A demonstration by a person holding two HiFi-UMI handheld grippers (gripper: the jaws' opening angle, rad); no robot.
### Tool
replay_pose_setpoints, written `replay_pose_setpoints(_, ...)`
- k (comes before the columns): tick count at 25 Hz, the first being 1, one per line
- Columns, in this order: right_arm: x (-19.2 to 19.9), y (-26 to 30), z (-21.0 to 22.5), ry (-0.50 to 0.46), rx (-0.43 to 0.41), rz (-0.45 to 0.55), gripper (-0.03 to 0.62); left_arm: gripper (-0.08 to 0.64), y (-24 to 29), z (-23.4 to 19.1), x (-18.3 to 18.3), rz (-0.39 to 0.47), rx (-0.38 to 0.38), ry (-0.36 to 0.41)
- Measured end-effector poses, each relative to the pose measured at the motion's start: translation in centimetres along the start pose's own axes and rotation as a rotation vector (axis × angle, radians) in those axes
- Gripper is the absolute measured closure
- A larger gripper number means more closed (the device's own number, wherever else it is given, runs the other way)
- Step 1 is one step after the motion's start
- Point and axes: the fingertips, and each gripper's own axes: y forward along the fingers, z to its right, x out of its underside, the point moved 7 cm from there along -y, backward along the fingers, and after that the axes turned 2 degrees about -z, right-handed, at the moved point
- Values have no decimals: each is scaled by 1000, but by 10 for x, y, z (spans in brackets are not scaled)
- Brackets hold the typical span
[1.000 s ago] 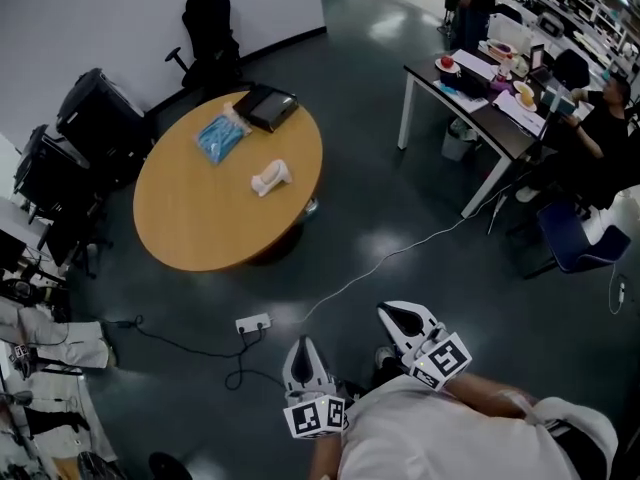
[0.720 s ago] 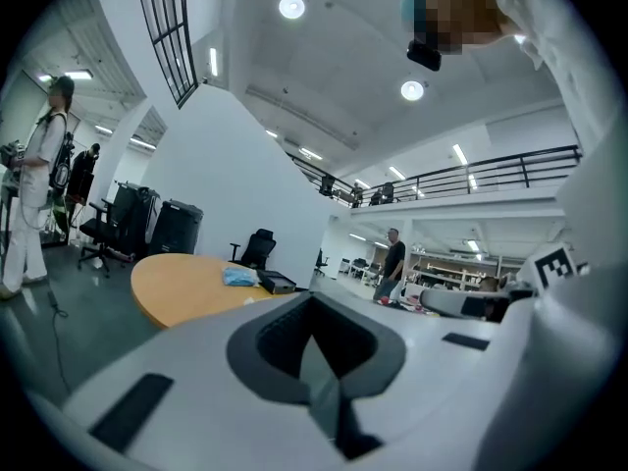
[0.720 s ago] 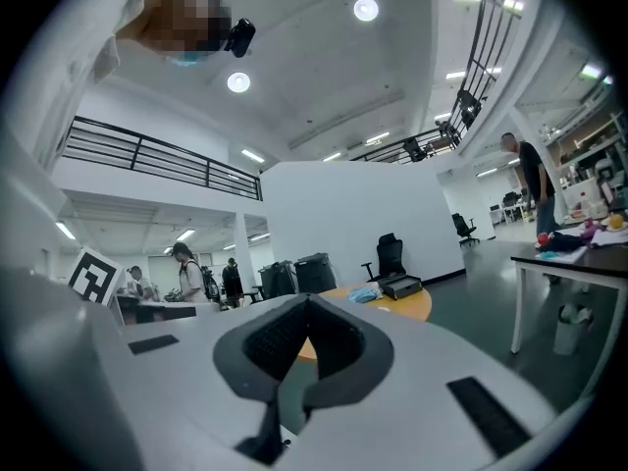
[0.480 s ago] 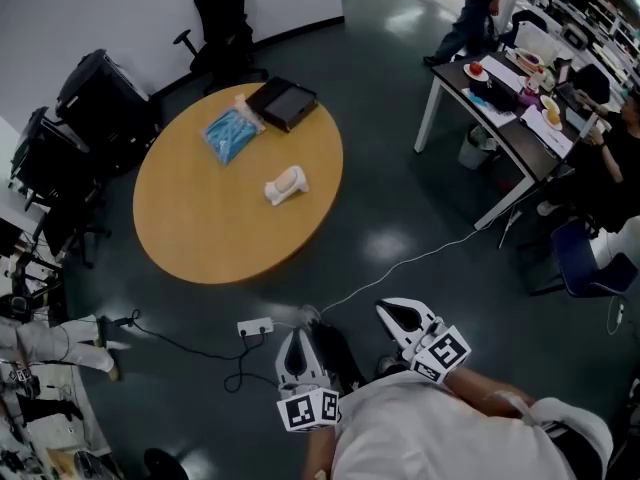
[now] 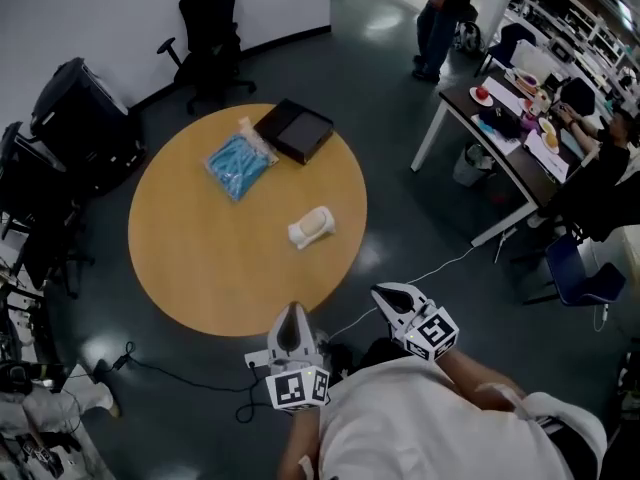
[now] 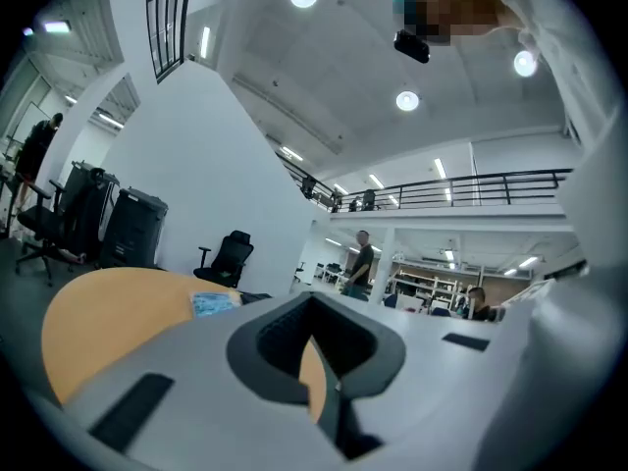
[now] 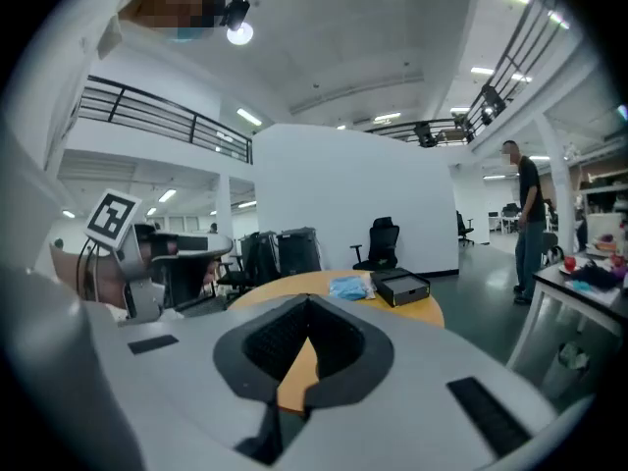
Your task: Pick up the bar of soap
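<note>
- Shut and empty, the left claw [image 5: 292,316] in the head view shows its tips at the near rim of the round wooden surface [image 5: 180,268]. The right claw [image 5: 386,296] has its jaws pressed together too, holding nothing, and sits off the rim over the dark floor [image 5: 400,198].
- In the same view the bar of soap [image 5: 312,227] is pale and lies at a slant on the right half of the surface, apart from both claws. A blue packet [image 5: 238,160] and a black box [image 5: 294,130] lie farther back, well apart from it.
- In the left gripper view the left claw [image 6: 314,302] has its jaws meeting, with nothing between them. Beyond are the surface [image 6: 108,312] and the blue packet [image 6: 216,303]. The soap does not show.
- In the right gripper view the right claw [image 7: 309,300] is likewise closed on nothing. The blue packet [image 7: 350,287] and black box [image 7: 400,287] sit on the far side of the surface [image 7: 294,285], and again no soap shows.
- The step in hand is probably the approach. To do it well:
  - spread one claw's jaws before lowering it;
  - turn it to straddle the soap's narrow width, square to its slant;
  - come down from above and close gently, since soap may slip.
</note>
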Motion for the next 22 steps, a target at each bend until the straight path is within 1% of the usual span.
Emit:
replay_pose_setpoints(3,-4,47,13,-128,-47,-144,578,555,20,-24,-8,-15,33,-29)
replay_pose_setpoints(5,-1,81,23,-218,-116,-266,577,555,31,-35,-8,-25,45,-40)
replay_pose_setpoints(7,7,117,33,-308,-210,-404,577,555,41,-45,-9,-32,46,-44)
replay_pose_setpoints(9,17,151,43,-420,-297,-535,575,555,48,-51,-8,-36,49,-46)
replay_pose_setpoints(10,21,167,48,-482,-325,-590,575,555,50,-53,-6,-40,51,-45)
replay_pose_setpoints(13,32,215,65,-670,-379,-729,574,555,55,-59,-5,-46,30,-68)
replay_pose_setpoints(14,36,232,70,-734,-398,-773,554,555,57,-61,-3,-48,22,-75)
replay_pose_setpoints(15,41,248,75,-797,-421,-818,485,555,58,-65,0,-54,13,-78)
replay_pose_setpoints(17,51,281,82,-895,-473,-900,421,555,62,-74,8,-75,-12,-86)
replay_pose_setpoints(19,65,308,87,-958,-513,-971,409,555,62,-81,17,-96,-37,-102)
replay_pose_setpoints(22,82,339,99,-1049,-549,-1086,383,555,62,-89,23,-109,-53,-117)
